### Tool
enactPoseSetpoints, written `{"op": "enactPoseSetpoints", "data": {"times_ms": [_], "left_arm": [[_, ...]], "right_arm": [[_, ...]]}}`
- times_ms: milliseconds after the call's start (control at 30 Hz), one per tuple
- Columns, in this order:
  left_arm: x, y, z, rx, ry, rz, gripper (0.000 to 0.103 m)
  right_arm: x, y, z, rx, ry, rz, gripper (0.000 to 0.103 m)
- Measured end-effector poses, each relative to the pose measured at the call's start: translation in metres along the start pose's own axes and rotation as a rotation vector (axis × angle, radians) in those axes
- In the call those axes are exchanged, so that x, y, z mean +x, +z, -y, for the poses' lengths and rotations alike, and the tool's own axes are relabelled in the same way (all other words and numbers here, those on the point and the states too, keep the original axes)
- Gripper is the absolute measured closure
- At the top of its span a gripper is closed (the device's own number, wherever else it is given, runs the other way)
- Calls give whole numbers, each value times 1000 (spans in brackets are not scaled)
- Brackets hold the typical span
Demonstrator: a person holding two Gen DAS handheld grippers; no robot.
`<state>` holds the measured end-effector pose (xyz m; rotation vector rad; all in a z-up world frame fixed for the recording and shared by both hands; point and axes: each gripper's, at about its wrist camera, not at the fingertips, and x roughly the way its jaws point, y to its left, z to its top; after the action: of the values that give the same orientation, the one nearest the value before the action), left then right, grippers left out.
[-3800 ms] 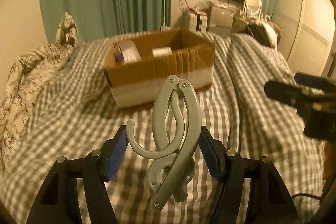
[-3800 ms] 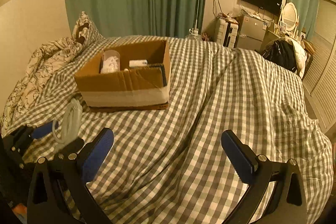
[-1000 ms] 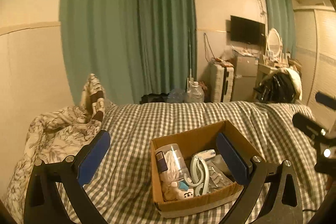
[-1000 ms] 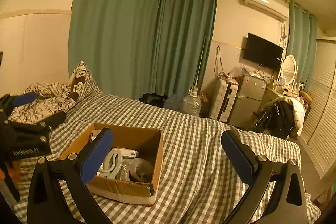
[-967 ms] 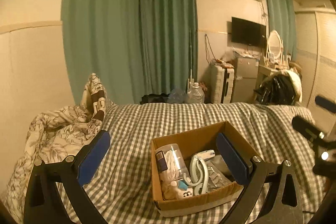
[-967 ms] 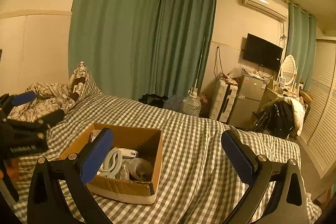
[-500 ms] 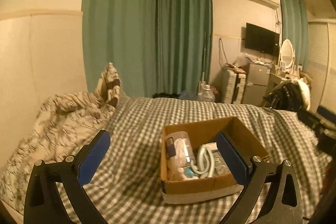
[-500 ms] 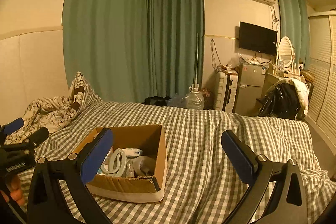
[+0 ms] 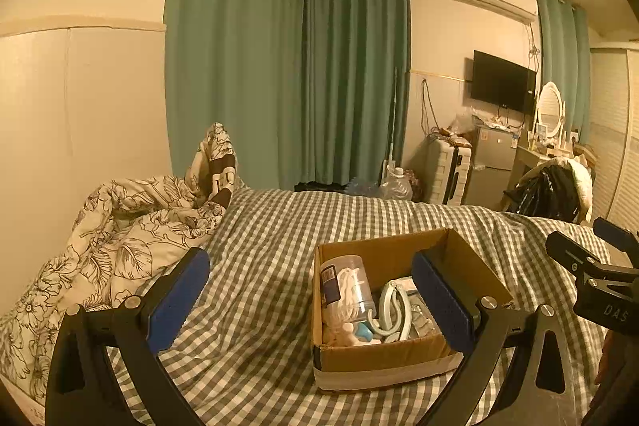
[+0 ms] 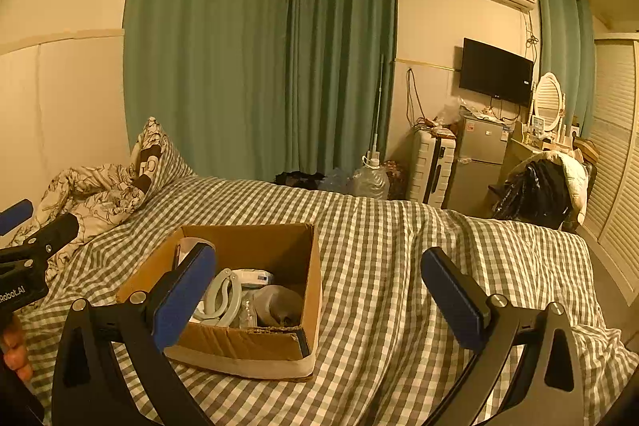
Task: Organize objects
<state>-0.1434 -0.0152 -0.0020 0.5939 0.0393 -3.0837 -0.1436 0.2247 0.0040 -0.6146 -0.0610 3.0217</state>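
Cardboard box (image 9: 383, 354) on checked bedspread (image 9: 271, 226); both grippers' blue-padded jaws apart, empty.

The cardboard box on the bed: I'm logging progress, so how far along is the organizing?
Done: the folding hanger, a clear jar and other small items lie inside the cardboard box. In hand: nothing; the left gripper and right gripper are both open and empty. Left: no loose items show on the checked bedspread, so the job looks nearly finished.
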Motion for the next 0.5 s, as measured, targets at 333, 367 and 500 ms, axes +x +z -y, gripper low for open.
{"op": "enactPoseSetpoints", "data": {"times_ms": [333,367,500], "left_arm": [[1,-1,0,9,5,-1,0],[1,0,0,10,4,-2,0],[1,-1,-1,11,6,-4,0]], "right_arm": [[5,-3,-4,-14,8,-20,0],[6,-4,-5,-15,7,-22,0],[8,-5,-5,-17,7,-28,0]]}}
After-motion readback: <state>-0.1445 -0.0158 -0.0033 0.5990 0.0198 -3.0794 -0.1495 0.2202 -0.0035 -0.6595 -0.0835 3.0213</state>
